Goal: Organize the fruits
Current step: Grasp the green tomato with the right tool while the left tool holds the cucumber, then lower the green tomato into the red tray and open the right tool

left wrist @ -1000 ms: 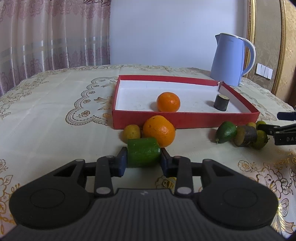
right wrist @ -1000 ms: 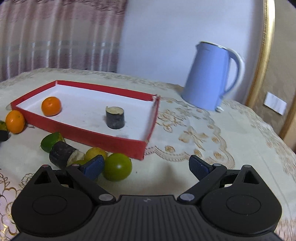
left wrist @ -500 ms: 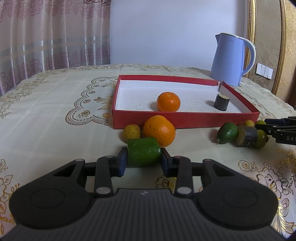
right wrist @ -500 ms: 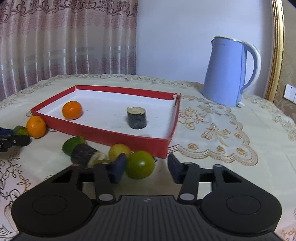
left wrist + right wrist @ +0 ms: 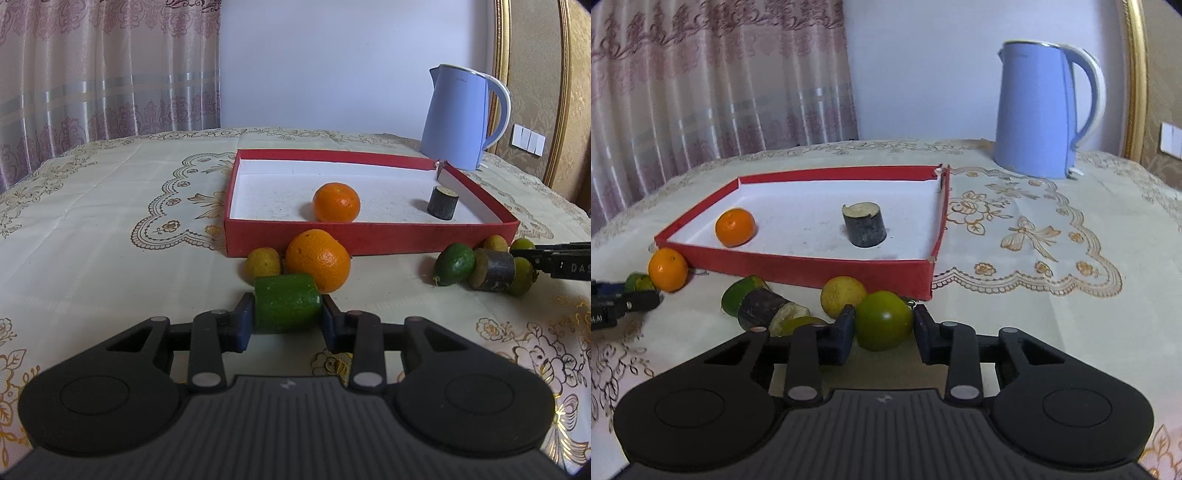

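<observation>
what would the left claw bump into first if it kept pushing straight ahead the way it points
Probably the large orange. The left claw is already shut on the green cucumber piece, and that orange sits on the tablecloth just beyond it, before the red tray. Depth is hard to judge here.

**Fruit gathers at the rim of a red tray**

A shallow red cardboard tray with a white floor (image 5: 369, 240) holds one round orange (image 5: 336, 202) and an upright dark cylindrical chunk (image 5: 442, 203). Outside its near wall lie a larger orange (image 5: 318, 260), a small yellow fruit (image 5: 263, 263), a cut green cucumber-like piece (image 5: 287, 308), and, further along, a round green fruit (image 5: 883, 320) among others.
</observation>
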The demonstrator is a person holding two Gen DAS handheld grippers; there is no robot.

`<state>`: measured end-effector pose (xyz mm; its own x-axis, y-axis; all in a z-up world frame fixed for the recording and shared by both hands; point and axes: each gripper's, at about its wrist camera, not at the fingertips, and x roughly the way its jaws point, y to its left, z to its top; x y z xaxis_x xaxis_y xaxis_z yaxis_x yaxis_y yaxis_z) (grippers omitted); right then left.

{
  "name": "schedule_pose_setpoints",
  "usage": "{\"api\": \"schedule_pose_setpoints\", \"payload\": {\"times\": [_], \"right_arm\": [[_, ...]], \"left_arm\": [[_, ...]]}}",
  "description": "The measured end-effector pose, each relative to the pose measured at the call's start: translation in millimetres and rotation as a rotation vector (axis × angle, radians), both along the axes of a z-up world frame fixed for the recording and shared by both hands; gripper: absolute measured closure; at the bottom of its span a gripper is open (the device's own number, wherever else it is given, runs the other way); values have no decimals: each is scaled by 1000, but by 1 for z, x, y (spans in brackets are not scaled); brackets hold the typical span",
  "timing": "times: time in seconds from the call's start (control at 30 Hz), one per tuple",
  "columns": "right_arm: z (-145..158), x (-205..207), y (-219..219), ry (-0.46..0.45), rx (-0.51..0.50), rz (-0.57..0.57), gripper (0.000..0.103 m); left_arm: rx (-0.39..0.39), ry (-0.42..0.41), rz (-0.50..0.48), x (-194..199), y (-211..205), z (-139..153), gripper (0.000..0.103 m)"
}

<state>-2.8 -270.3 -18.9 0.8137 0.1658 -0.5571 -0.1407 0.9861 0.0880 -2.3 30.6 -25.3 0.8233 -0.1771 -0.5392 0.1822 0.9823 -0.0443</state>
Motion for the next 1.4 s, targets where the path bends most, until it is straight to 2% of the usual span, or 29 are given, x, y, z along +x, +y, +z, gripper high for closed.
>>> {"api": "schedule_pose_setpoints", "payload": {"times": [0.23,0.5,0.87,1.07,1.23,1.3,1.4], "right_arm": [[22,-9,0,-71,-25,-31,70],[33,11,11,-111,-77,-24,70],[23,66,34,-48,-138,-18,70],[9,81,33,22,-125,-28,70],[7,82,33,30,-118,-23,69],[8,79,32,25,-106,-25,66],[15,65,28,-4,-62,-28,50]], "left_arm": [[-3,1,0,0,1,0,69],[-4,1,0,0,1,0,69],[-6,1,0,0,1,0,69],[-10,2,-2,0,0,0,69],[-11,2,-2,1,0,0,69],[-11,2,-2,1,0,0,69],[-8,2,-2,1,-1,0,69]]}}
